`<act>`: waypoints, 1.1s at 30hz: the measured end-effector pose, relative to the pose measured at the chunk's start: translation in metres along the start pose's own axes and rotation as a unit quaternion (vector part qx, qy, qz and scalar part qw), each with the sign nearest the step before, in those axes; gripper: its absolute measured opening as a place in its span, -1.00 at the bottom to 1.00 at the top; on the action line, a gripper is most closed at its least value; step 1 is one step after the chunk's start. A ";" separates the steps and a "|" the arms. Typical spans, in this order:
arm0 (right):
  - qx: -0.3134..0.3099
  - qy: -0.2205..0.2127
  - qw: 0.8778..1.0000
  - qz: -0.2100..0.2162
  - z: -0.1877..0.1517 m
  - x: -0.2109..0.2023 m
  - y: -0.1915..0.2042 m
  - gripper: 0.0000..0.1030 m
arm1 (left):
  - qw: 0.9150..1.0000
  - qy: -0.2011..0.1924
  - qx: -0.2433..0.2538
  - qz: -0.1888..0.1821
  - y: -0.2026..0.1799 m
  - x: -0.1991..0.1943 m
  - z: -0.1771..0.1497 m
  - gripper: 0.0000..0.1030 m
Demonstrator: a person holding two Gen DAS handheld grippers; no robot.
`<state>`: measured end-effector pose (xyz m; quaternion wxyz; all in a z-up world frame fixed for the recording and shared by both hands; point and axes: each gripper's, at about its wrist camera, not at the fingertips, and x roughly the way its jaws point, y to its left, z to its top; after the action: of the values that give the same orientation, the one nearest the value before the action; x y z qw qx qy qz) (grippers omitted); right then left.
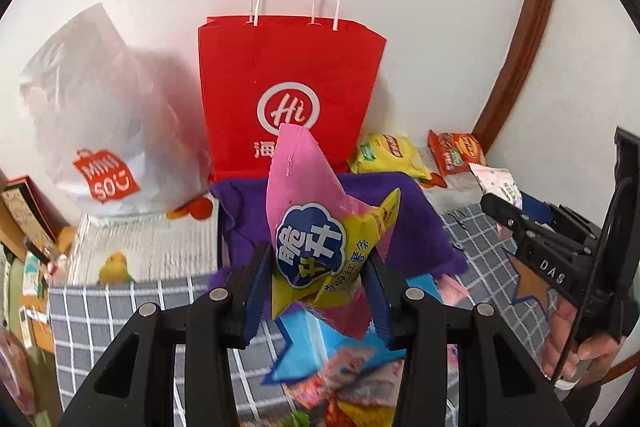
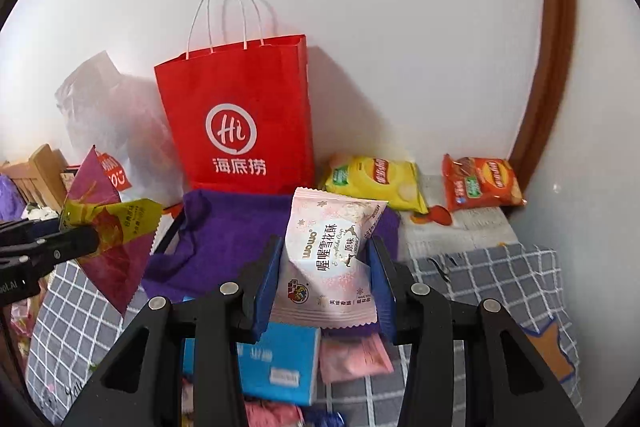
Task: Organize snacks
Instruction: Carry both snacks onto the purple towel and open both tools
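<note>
Left gripper [image 1: 320, 275] is pinching pink-yellow snack bag [image 1: 316, 227]; right gripper [image 2: 324, 267] is clamping pale pink pastry packet [image 2: 332, 259], purple cloth [image 2: 236, 227] lying ahead.

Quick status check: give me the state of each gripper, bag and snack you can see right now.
Left gripper: shut on pink sweet potato snack, held up.
Right gripper: shut on white pastry packet, held up.
Red paper bag: upright against wall, top open.
White plastic bag: standing, bulging.
Yellow chip bag: lying flat, sealed.
Orange chip bag: lying flat, sealed.
Purple cloth: crumpled.
</note>
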<state>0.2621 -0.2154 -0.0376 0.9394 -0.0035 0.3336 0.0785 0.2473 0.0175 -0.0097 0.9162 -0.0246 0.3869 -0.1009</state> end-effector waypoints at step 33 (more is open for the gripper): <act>-0.044 0.130 0.990 0.007 -0.002 0.191 -0.024 -0.17 | 0.991 0.131 -0.028 -0.009 0.054 0.176 0.017 -0.19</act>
<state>0.4107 -0.2112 -0.1604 0.8863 -0.0522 0.4495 0.0985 0.3881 0.0342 -0.1285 0.8556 -0.0405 0.5062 -0.1003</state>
